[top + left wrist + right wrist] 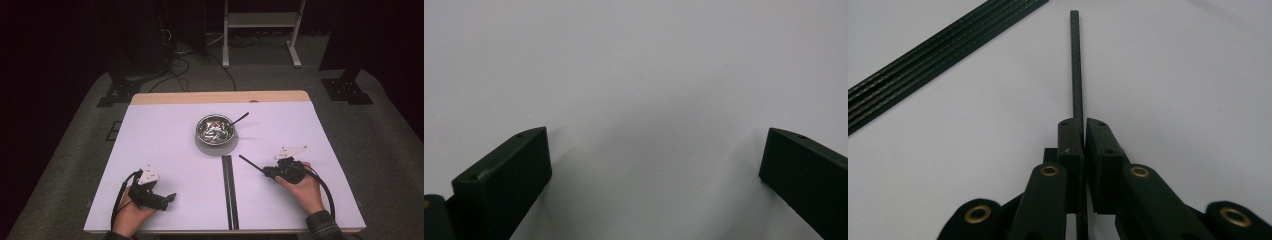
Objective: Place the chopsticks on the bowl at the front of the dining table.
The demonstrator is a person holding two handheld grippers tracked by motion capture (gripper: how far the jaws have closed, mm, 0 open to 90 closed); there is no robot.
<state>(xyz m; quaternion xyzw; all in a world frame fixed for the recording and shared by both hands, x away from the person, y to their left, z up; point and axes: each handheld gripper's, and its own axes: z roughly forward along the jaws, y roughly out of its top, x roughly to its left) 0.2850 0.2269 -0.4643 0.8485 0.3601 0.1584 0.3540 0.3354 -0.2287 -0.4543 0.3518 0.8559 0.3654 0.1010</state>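
Observation:
My right gripper [268, 172] [1083, 126] is shut on a thin black stick [248, 162] [1076, 65]. The stick runs straight out from between the pads, low over the white table [165, 145], and points up-left toward the bowl. A person's hand holds this gripper at the right front of the table. At the left front, my left gripper [170, 197] [656, 150] stands open, its jaws wide apart with nothing between them, just bare white table below.
A metal bowl [199, 128] with bits inside sits on a grey round mat [216, 149] at the table's centre back. A black utensil handle [240, 118] sticks out of it to the right. A black grooved strip [229, 190] [923, 60] runs down the middle front.

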